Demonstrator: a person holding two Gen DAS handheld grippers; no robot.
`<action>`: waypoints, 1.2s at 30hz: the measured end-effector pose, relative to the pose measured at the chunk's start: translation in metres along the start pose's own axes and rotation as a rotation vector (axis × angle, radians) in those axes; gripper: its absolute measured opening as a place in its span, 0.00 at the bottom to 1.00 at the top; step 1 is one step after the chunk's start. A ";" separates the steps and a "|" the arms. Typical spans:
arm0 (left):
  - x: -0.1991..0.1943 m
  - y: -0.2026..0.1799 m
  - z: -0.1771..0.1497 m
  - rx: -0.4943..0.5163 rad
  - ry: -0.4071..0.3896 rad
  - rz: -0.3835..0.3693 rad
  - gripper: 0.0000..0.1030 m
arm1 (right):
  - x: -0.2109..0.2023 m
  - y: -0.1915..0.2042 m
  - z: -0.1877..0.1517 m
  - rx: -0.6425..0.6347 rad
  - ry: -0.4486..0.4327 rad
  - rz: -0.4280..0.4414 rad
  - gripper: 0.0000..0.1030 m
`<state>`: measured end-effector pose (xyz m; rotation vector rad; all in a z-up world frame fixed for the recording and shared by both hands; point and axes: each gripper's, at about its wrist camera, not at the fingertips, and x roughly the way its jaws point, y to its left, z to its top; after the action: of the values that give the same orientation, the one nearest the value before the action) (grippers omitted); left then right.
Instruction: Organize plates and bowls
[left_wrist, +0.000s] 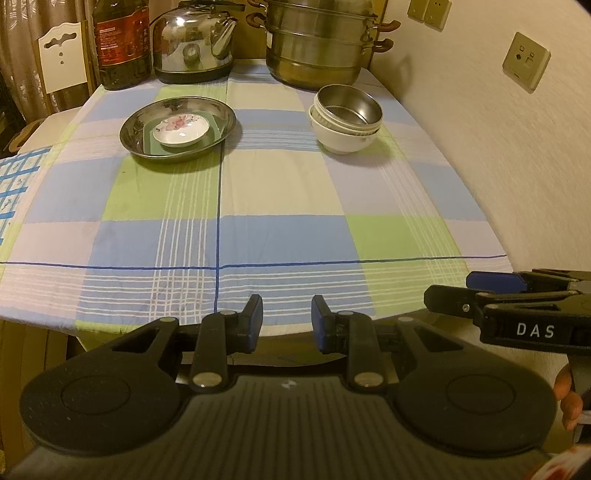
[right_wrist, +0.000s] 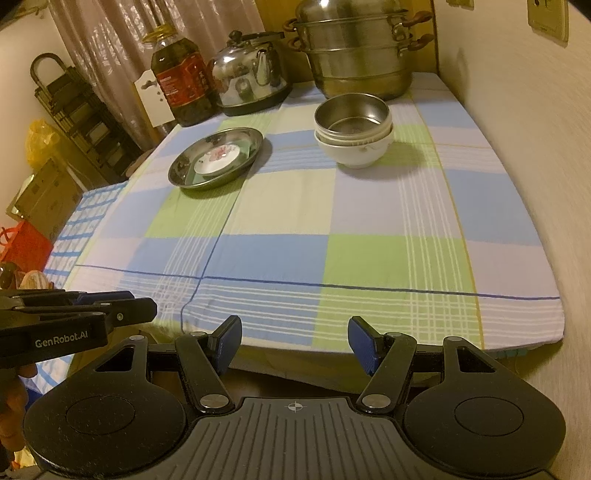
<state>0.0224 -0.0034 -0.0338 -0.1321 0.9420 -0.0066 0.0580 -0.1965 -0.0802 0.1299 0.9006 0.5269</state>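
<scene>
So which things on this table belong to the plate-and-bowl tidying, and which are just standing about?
Part of the job:
- steel plate
- green square dish lying in it
- small flowered saucer on top
- steel bowl nested in the white bowl

Just standing about:
- kettle
- stacked steamer pot
- oil bottle
- checked tablecloth

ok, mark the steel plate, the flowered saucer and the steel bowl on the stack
steel plate (left_wrist: 138, 127): left wrist view, left inner rim.
flowered saucer (left_wrist: 181, 127): left wrist view, its centre.
steel bowl (right_wrist: 352, 114): right wrist view, inside wall.
</scene>
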 end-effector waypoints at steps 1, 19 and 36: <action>0.001 0.000 0.001 0.004 -0.005 -0.002 0.24 | 0.000 -0.001 0.000 0.001 -0.004 0.000 0.62; 0.087 0.026 0.122 0.105 -0.065 -0.095 0.24 | 0.045 -0.051 0.093 0.112 -0.150 -0.117 0.62; 0.188 0.006 0.225 0.254 -0.032 -0.226 0.24 | 0.120 -0.087 0.177 0.249 -0.225 -0.238 0.49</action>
<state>0.3141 0.0157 -0.0548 -0.0028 0.8826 -0.3306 0.2889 -0.1945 -0.0835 0.2979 0.7458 0.1727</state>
